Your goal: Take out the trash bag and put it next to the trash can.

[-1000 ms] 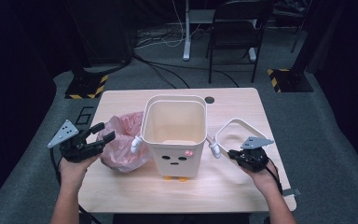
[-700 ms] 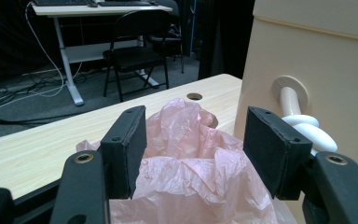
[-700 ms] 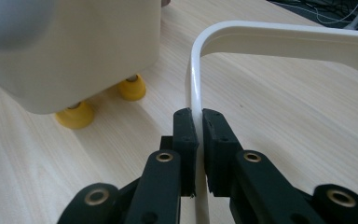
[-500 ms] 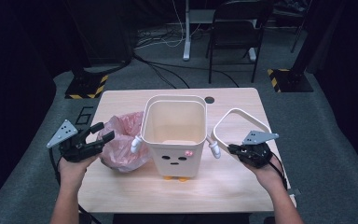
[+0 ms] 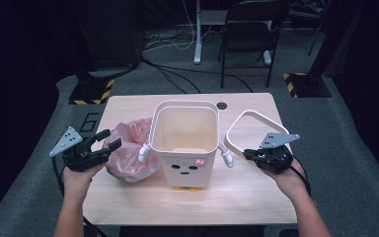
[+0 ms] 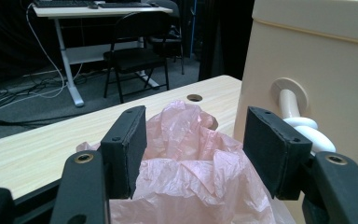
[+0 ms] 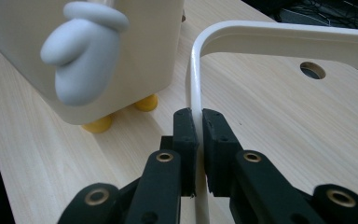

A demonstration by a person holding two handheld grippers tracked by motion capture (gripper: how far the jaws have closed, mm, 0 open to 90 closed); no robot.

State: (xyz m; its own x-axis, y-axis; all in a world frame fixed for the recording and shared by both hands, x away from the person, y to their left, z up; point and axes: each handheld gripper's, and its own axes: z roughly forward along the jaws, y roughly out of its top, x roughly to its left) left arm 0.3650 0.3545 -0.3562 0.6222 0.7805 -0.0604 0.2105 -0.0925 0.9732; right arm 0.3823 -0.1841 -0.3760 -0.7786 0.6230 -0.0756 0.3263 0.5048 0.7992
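Jaws of the right gripper [image 7: 196,122] pinch the thin, stiff ring [image 7: 279,32] at its near edge; left gripper [image 6: 193,149] gapes wide, the soft, light bag [image 6: 191,163] between its jaws, beside the bin [image 5: 183,143]

A cream plastic bin with a cartoon face [image 5: 184,143] stands mid-table on the light wooden table [image 5: 256,197]. A crumpled pink plastic bag [image 5: 130,154] lies beside it (touching its left side). The right gripper [image 5: 250,154] pinches a white rounded-square ring frame [image 5: 249,123]; the left gripper [image 5: 107,140] gapes beside the bag.
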